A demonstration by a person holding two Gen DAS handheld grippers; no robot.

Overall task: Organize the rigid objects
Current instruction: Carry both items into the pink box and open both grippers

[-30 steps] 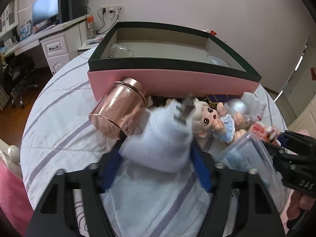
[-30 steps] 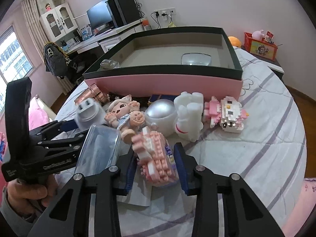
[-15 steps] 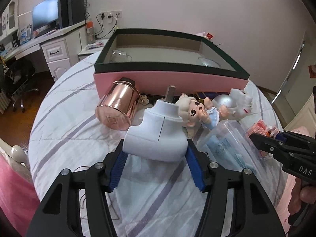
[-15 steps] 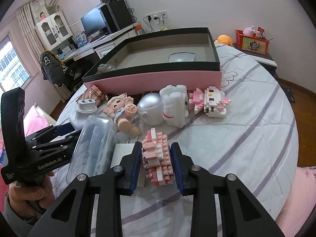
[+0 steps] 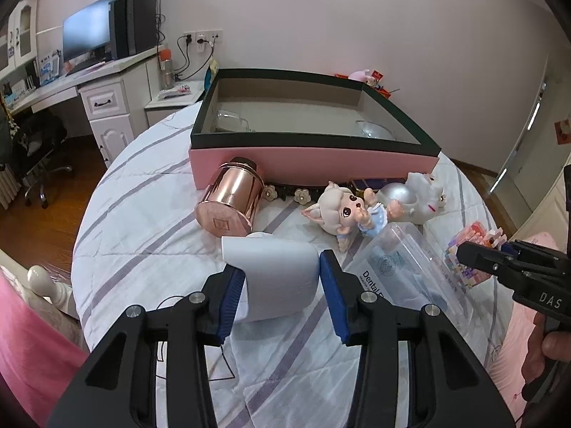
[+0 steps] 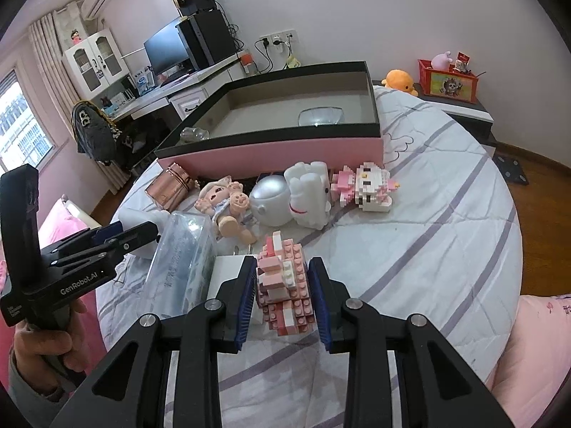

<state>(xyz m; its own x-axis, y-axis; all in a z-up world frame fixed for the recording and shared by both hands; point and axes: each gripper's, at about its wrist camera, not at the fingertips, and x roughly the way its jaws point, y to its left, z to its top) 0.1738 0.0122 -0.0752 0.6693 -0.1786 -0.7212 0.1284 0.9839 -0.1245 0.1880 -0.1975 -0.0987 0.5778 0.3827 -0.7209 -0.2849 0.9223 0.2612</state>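
My left gripper (image 5: 280, 276) holds a white plug adapter (image 5: 271, 249) just above the striped bed cover; its jaws are closing, with the blue pads pressed on both sides. My right gripper (image 6: 283, 280) is shut on a pink-and-white brick figure (image 6: 282, 267), lifted clear of the cover. In the left wrist view that figure (image 5: 471, 246) shows at the right edge. The pink box (image 5: 314, 164) with a dark green rim stands open beyond both grippers, with glass bowls (image 6: 319, 117) inside.
In front of the box lie a copper tin (image 5: 232, 199), a doll (image 5: 342, 210), a silver ball (image 5: 396, 194), a white figure (image 6: 308, 192) and a brick cat (image 6: 367, 185). A clear plastic case (image 5: 403, 271) lies between the grippers. A desk stands far left.
Both grippers have drawn back and up from the pile with their objects. The left jaws have come together on the white adapter, which has turned between them.
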